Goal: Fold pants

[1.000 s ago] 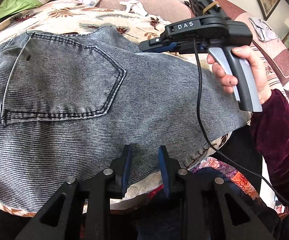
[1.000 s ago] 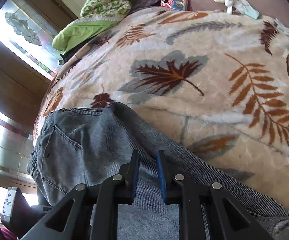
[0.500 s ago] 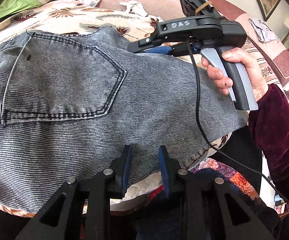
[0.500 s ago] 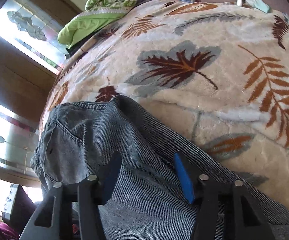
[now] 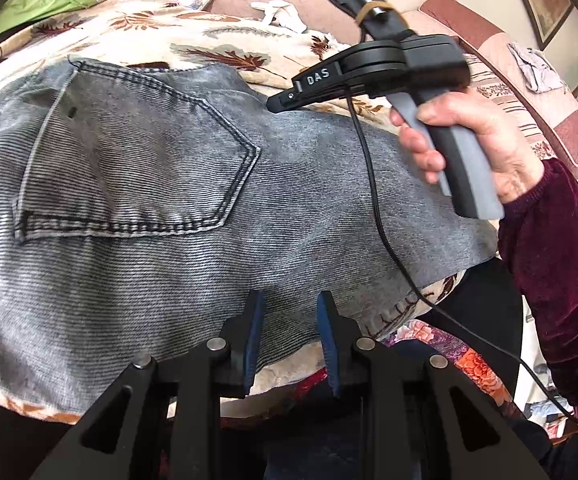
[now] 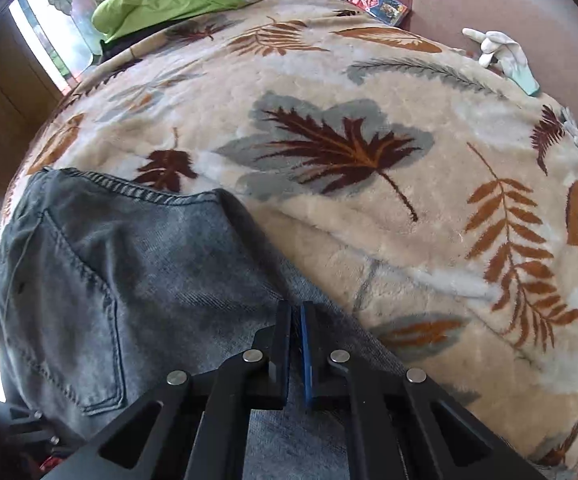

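Note:
Grey denim pants (image 5: 149, 200) lie spread on a leaf-patterned blanket (image 6: 369, 200), back pocket (image 5: 137, 168) facing up. My left gripper (image 5: 291, 308) hovers over the pants' near edge, its blue pads apart with nothing pinched between them. My right gripper (image 6: 297, 308) is shut, its tips pinched on the pants (image 6: 129, 280) at their far edge, where the denim meets the blanket. In the left wrist view the right gripper (image 5: 279, 104) reaches in from the right, held by a hand (image 5: 469, 140) in a dark red sleeve.
A black cable (image 5: 373, 184) hangs from the right gripper across the pants. A green pillow (image 6: 169, 0), a small colourful packet (image 6: 381, 4) and a white glove (image 6: 497, 48) lie at the blanket's far side. The bed's edge drops off just below the left gripper.
The right gripper opened wide, slid along the pants' far edge and has closed on it. The left gripper and the pants stayed still.

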`<state>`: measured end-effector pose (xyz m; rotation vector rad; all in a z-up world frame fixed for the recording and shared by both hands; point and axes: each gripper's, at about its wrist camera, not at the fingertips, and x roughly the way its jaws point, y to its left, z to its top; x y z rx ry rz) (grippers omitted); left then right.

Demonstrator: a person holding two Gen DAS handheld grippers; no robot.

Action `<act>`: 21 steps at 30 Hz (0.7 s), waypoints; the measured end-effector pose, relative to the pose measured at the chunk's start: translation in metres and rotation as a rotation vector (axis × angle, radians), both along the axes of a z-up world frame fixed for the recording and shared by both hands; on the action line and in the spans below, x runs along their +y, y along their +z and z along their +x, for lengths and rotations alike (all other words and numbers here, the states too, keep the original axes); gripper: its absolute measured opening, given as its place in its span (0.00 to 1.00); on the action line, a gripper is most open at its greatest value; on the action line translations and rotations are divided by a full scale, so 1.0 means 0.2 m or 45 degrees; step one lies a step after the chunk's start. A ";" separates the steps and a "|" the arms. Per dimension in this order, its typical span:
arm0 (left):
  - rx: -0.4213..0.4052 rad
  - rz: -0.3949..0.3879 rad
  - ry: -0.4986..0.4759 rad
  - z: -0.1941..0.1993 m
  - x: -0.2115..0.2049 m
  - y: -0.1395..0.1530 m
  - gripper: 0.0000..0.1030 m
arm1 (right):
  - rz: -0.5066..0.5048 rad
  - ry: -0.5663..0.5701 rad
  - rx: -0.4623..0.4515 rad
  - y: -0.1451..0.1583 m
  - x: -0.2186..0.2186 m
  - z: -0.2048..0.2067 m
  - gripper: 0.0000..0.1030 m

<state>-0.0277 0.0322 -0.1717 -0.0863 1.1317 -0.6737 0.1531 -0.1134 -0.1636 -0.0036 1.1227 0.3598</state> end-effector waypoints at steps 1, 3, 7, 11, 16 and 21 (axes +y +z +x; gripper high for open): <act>-0.009 0.010 -0.003 -0.01 0.01 0.01 0.27 | 0.005 -0.016 -0.008 0.00 -0.01 0.01 0.02; -0.025 0.024 -0.012 -0.03 0.01 0.02 0.27 | 0.025 -0.105 -0.023 -0.01 -0.06 0.05 0.01; -0.024 0.031 -0.010 -0.04 0.03 0.03 0.27 | 0.214 -0.166 -0.044 0.00 -0.17 0.03 0.03; -0.004 0.037 0.019 -0.02 0.04 0.05 0.32 | 0.410 -0.213 -0.028 0.07 -0.33 -0.10 0.08; -0.023 0.036 -0.011 -0.01 -0.02 0.07 0.42 | 0.371 -0.160 -0.025 0.11 -0.40 -0.34 0.08; -0.043 0.122 -0.028 -0.02 -0.07 0.04 0.44 | 0.294 -0.166 0.018 0.01 -0.41 -0.45 0.08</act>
